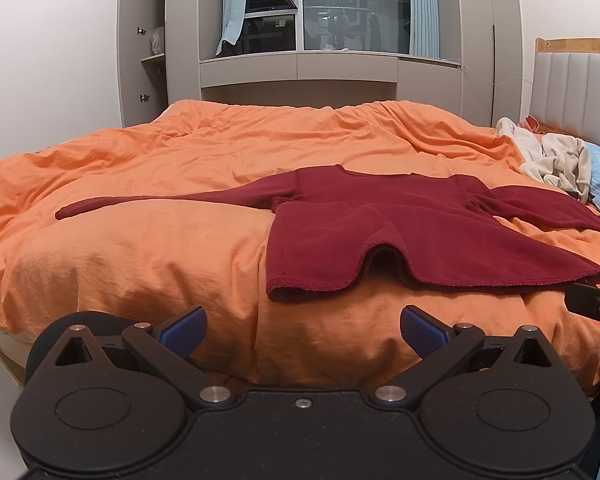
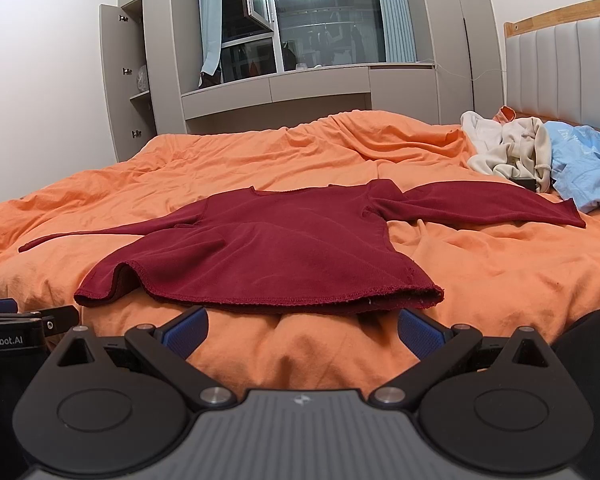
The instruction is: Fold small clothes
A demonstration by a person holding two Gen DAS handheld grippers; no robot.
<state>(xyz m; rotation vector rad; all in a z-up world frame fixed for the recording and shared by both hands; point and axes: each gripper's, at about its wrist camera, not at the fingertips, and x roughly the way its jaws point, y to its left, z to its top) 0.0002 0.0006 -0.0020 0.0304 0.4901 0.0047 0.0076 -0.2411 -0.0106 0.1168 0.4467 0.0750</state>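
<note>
Both tools are wide open and hold nothing: the left hand-held gripper (image 1: 302,330) and the right hand-held gripper (image 2: 302,330) wait just in front of the bed (image 1: 140,248). One dark red shirt (image 1: 364,224) lies flat on the orange cover, straight ahead of them, with its hem toward the grippers and its collar away. Its sleeves spread out to left and right, so the long axis runs across the view. The hem looks a little closer to the right gripper, and one part of it is lifted in a small arch. On the left gripper's body, seen from the right wrist view, I can read only "enRobot.AI" (image 2: 0,341).
</note>
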